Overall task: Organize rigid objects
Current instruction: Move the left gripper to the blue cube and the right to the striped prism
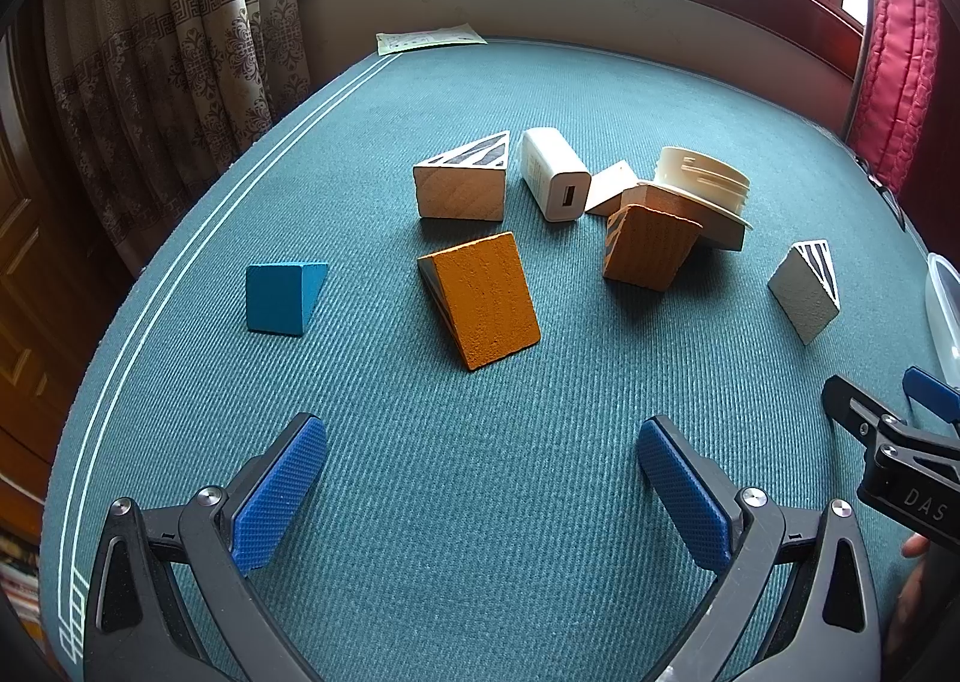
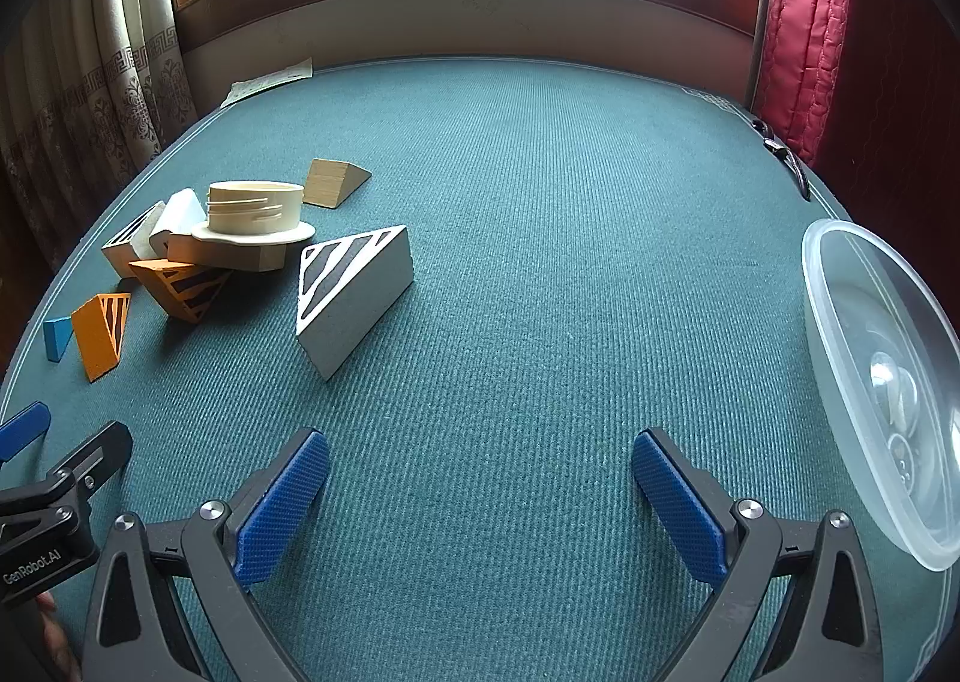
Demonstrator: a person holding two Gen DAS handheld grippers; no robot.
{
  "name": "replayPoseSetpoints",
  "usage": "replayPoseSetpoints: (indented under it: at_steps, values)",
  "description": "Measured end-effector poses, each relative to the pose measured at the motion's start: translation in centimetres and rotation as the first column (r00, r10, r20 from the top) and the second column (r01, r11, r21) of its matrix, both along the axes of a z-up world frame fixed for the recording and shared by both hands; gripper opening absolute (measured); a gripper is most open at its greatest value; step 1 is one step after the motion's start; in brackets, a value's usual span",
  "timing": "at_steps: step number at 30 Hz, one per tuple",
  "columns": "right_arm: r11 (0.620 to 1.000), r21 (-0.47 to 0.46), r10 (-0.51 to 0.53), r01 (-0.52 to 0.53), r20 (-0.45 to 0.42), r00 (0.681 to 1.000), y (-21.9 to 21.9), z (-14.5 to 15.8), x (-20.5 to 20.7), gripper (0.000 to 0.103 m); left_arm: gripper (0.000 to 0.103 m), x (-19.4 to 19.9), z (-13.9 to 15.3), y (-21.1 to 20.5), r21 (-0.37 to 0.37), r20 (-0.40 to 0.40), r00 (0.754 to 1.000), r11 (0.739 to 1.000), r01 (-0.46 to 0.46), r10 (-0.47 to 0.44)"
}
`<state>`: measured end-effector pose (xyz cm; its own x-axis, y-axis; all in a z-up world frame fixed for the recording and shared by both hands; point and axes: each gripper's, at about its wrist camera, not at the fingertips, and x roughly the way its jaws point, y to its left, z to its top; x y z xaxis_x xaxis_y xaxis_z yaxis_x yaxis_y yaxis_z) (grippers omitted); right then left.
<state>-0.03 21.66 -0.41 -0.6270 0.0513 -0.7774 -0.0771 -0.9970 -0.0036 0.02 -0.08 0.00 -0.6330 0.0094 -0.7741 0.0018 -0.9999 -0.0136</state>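
left gripper (image 1: 480, 490): jaws spread, nothing between | right gripper (image 2: 480, 496): jaws spread, nothing between | orange wooden wedge block (image 1: 483, 298): rough-faced, lying frame centre on teal cloth table (image 1: 480, 412) | clear plastic bowl (image 2: 840, 334): right edge of right-wrist view

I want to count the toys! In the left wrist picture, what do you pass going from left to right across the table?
Blue block → big orange wedge → white charger → striped orange block → grey striped wedge → clear tub. The other pieces bunch together, so I skipped them.
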Motion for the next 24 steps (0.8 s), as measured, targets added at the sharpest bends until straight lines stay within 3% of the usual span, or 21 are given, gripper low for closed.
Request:
replayPoseSetpoints:
  at_steps: [9,24]
  values:
    - [1.000,-0.023,0.005,-0.005,-0.009,1.000,0.4,-0.2,0.3,0.103,0.103,-0.1,0.8,-1.9,0.049,-0.022,0.998,0.997,-0.062,0.063]
    - [0.993,-0.098,0.062,-0.066,-0.041,0.997,0.2,0.5,0.6,0.103,0.103,-0.8,2.4,-6.7,0.031,-0.074,0.979,0.981,-0.190,0.192]
